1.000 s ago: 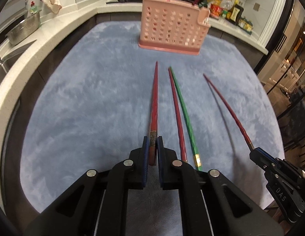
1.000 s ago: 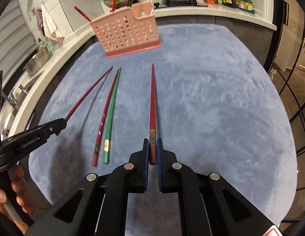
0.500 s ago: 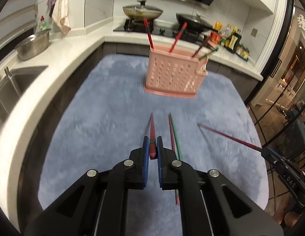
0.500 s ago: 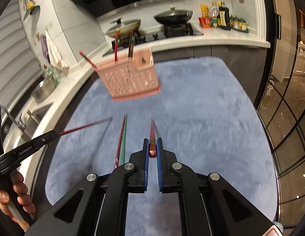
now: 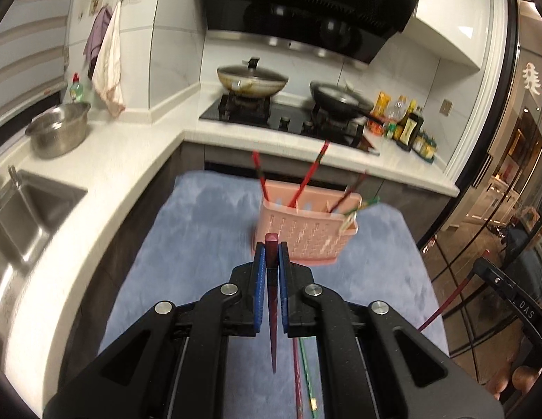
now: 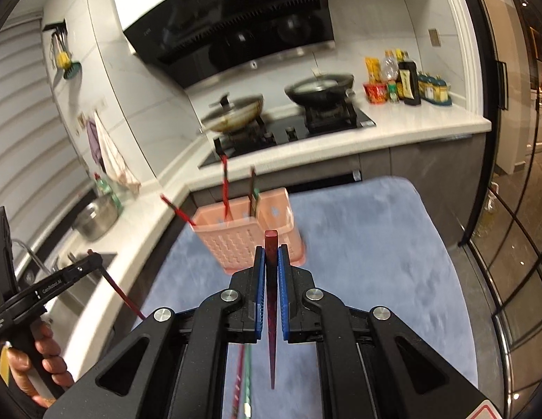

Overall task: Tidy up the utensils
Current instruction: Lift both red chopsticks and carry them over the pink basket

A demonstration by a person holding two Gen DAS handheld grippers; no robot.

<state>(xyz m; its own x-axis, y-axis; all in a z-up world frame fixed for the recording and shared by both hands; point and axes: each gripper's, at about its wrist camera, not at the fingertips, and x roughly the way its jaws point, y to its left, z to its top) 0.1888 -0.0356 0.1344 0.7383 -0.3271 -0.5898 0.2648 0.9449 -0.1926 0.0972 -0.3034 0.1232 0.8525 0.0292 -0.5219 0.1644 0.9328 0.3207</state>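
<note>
My left gripper [image 5: 271, 255] is shut on the thick end of a dark red chopstick [image 5: 272, 331], whose tip hangs down below the jaws. My right gripper [image 6: 270, 256] is shut the same way on a second dark red chopstick [image 6: 272, 342]. Both grippers are held high above the mat. The pink slotted basket [image 5: 306, 241] [image 6: 236, 244] stands ahead of them with several chopsticks upright in it. On the mat below lie a red chopstick [image 5: 298, 377] and a green chopstick [image 5: 307, 373], side by side. Each wrist view shows the other gripper [image 5: 480, 269] [image 6: 96, 262] at its edge.
A blue-grey mat [image 5: 201, 244] covers the work surface. A white counter [image 5: 124, 160] wraps round it, with a sink [image 5: 23, 216] and a steel bowl [image 5: 58, 132] on the left. Two pans sit on the hob [image 5: 271, 111] behind the basket, with bottles [image 6: 407, 80] at the right.
Both grippers have risen, lifting their chopsticks off the mat. The chopsticks, which pointed forward along the mat, now hang tip-down. The two other chopsticks stayed on the mat.
</note>
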